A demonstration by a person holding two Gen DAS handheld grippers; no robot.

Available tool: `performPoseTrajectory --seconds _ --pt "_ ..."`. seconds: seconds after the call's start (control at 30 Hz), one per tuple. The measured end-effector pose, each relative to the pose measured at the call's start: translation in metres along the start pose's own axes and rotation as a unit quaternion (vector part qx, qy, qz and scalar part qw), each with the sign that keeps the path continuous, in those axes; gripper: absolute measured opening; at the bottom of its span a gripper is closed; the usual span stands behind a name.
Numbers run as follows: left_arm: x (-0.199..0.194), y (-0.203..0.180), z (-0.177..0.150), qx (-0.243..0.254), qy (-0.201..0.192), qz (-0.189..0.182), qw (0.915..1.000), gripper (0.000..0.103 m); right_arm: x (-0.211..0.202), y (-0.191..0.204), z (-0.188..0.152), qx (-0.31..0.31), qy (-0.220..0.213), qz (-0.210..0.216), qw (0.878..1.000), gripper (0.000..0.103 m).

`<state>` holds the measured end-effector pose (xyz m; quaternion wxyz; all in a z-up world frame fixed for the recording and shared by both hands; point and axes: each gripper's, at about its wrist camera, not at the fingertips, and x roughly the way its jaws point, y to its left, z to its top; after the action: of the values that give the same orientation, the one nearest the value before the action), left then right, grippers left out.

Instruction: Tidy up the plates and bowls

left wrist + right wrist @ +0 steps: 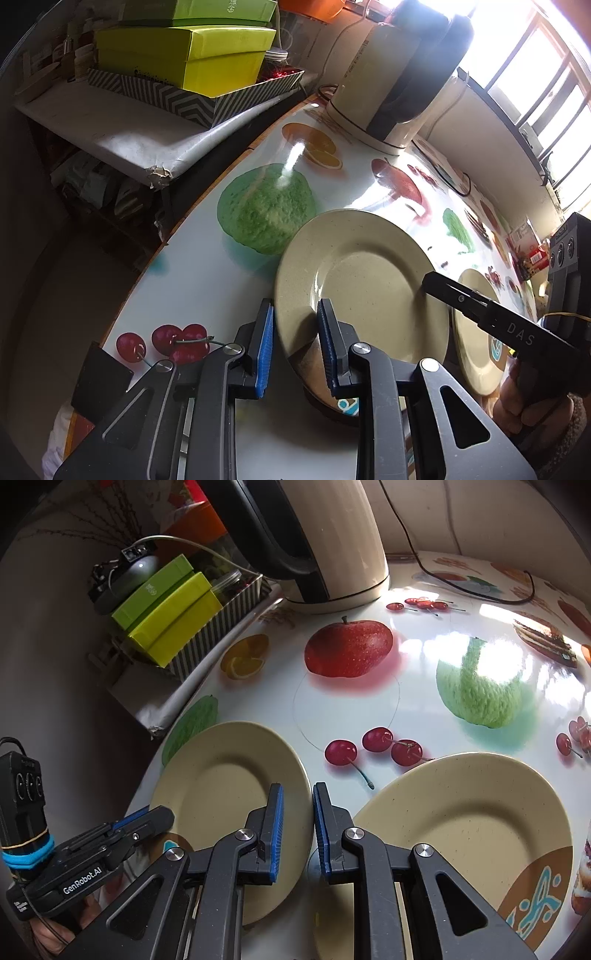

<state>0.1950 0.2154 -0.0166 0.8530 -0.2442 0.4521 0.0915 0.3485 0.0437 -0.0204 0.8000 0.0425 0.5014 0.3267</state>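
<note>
From the left wrist camera, the left gripper (295,325) has the near rim of a cream plate (365,280) between its blue pads (265,347), jaws drawn in close around it, one pad under the rim and the other over it; whether they actually press the rim I cannot quite tell. That plate looks tilted, its near edge lifted off the fruit-printed table (207,273). The right gripper (428,278) reaches in from the right, its black tip touching the plate's far rim. Behind it lies a second cream plate (472,332), flat on the table. A cream electric kettle (391,88) stands further back, and yellow-green boxes (192,55) are stacked on a shelf to the left. From the right wrist camera, the right gripper (298,812) has its jaws nearly together at the right edge of the cream plate (221,775), which passes under the left pad; I cannot tell whether they pinch it. The left gripper (162,818) comes in low on the left, its tip at the plate's near-left rim. The second cream plate (469,812) sits just beside on the right, with the kettle (332,542) beyond.
</note>
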Motion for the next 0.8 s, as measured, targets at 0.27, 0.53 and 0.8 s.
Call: performPoseTrajectory --seconds 0.27,0.53,0.8 --pt "-0.009 0.0 0.0 0.0 -0.007 0.004 1.0 0.024 -0.007 0.005 -0.003 0.004 -0.005 0.006 1.0 0.016" --pt "-0.022 -0.002 -0.005 0.007 -0.012 0.0 0.9999 0.024 -0.018 0.01 -0.007 0.008 -0.011 0.012 1.0 0.016" --pt "-0.037 -0.01 -0.014 0.014 -0.017 -0.005 0.9997 0.024 -0.039 0.014 -0.017 0.009 -0.021 0.012 1.0 0.016"
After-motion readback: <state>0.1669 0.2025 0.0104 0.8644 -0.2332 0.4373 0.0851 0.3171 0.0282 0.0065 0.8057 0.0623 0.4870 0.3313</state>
